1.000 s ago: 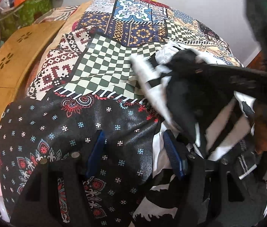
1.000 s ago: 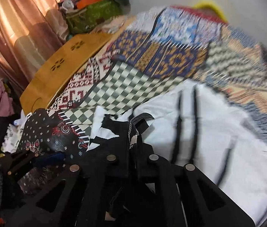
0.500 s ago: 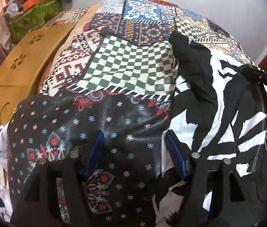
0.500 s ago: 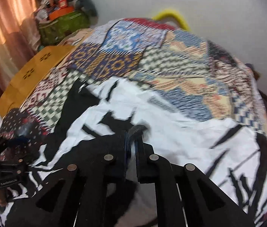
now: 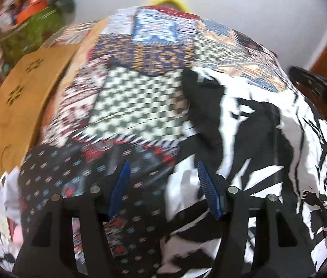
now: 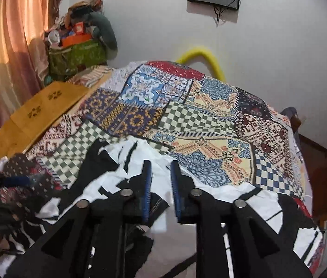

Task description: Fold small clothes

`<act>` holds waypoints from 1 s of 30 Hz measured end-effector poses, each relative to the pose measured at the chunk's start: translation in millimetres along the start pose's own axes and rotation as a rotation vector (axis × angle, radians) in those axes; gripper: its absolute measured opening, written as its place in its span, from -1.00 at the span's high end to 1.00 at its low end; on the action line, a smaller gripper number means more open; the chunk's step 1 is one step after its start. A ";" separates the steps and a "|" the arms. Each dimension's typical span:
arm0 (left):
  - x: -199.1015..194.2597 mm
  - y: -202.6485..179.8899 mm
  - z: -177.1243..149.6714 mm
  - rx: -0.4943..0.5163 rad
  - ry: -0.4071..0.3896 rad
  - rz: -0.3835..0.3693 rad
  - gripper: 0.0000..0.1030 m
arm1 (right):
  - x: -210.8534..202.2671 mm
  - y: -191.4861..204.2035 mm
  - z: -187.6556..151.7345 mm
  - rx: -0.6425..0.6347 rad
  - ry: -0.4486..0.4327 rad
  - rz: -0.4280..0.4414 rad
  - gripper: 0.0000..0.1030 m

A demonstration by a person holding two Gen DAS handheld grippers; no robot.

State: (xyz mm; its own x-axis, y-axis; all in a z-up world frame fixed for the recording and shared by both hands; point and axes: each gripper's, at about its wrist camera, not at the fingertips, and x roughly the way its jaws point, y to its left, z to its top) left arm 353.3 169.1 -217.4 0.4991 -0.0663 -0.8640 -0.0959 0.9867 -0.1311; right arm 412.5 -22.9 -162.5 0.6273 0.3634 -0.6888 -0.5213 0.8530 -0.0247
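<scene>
Risking snag: right hand-held gripper (image 6: 160, 185) opening, jaws slightly apart, nothing pinched, yet black-and-white garment (image 6: 209, 208) lies just under blue pads; thin cloth could catch on ribbed pads and drag freshly spread layer askew; left hand-held gripper (image 5: 163, 185) closing with jaws well apart, nothing between pads, hovering over garment's left edge (image 5: 186, 185) and patchwork bedspread (image 5: 140, 104); could nip bedspread along with garment; garment lies flat on bed, soft, creased, bold leaf-like print; bedspread smooth, busy, hides edges.
</scene>
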 end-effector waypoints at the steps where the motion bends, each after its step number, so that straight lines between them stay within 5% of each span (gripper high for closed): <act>1: 7.8 -4.9 3.2 0.010 0.017 -0.011 -0.18 | 3.8 -0.1 -0.2 0.008 0.018 0.035 0.57; 6: 48.6 -12.2 8.9 -0.004 0.068 0.016 -0.23 | 44.0 24.2 -23.8 -0.027 0.208 0.236 0.57; 8: 51.7 -6.7 11.4 -0.027 0.044 0.026 -0.29 | 61.8 36.6 -37.4 -0.083 0.261 0.230 0.57; 16: 59.1 12.9 4.6 -0.012 0.007 0.263 -0.36 | 78.4 30.8 -37.5 -0.173 0.222 0.126 0.63; 23: 43.8 24.2 4.5 -0.016 0.030 0.212 -0.26 | 70.1 16.5 -26.9 -0.136 0.230 0.002 0.56; 28: 3.6 11.1 0.6 -0.001 -0.018 0.052 -0.26 | 43.7 15.7 -30.5 -0.087 0.244 0.117 0.51; 30: -6.2 -2.9 -4.0 0.044 -0.026 0.020 -0.28 | 34.8 26.4 -37.6 -0.121 0.238 0.139 0.21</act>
State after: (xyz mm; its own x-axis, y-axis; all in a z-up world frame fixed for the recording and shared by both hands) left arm 347.0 166.0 -213.7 0.5194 -0.0430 -0.8534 -0.0688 0.9934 -0.0920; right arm 398.9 -1.8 -214.3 0.3996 0.3634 -0.8416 -0.6667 0.7453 0.0053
